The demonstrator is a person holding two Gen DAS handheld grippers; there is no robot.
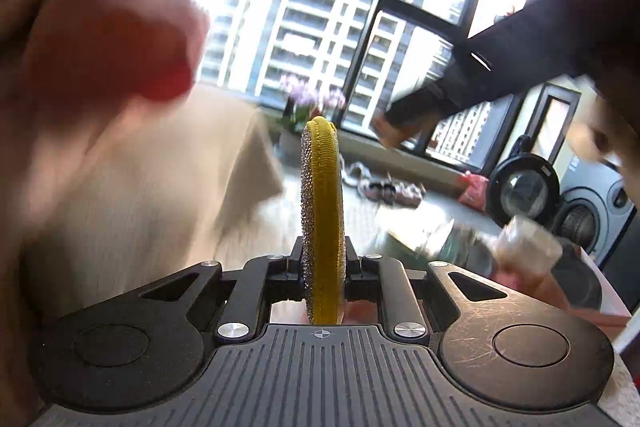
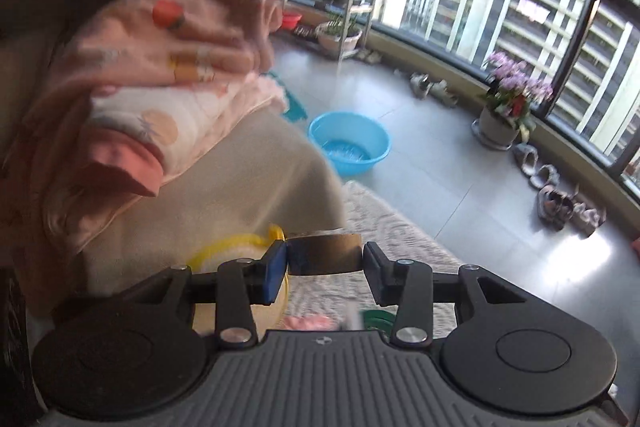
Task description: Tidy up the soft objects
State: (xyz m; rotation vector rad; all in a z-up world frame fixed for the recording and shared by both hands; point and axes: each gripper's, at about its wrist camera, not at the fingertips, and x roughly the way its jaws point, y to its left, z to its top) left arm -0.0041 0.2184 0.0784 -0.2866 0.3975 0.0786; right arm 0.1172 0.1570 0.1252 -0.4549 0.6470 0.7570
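My left gripper [image 1: 323,259] is shut on a round yellow scrub pad [image 1: 325,211] with a silver mesh face, held upright on edge and raised in the air. My right gripper [image 2: 325,267] is open, with a dark flat edge [image 2: 324,254] showing between its fingers; whether it touches them I cannot tell. A yellow-rimmed round pad [image 2: 236,247] lies just left of the right gripper's left finger. A pile of pink and white printed cloth [image 2: 160,87] lies on a beige sofa arm [image 2: 248,179], up and left of the right gripper.
A blurred red and pink cloth [image 1: 100,39] fills the upper left of the left wrist view. A person's dark-sleeved arm [image 1: 480,67] reaches in at upper right. A blue basin [image 2: 349,141], potted flowers [image 2: 508,107] and shoes [image 2: 560,203] stand on the grey floor by the windows.
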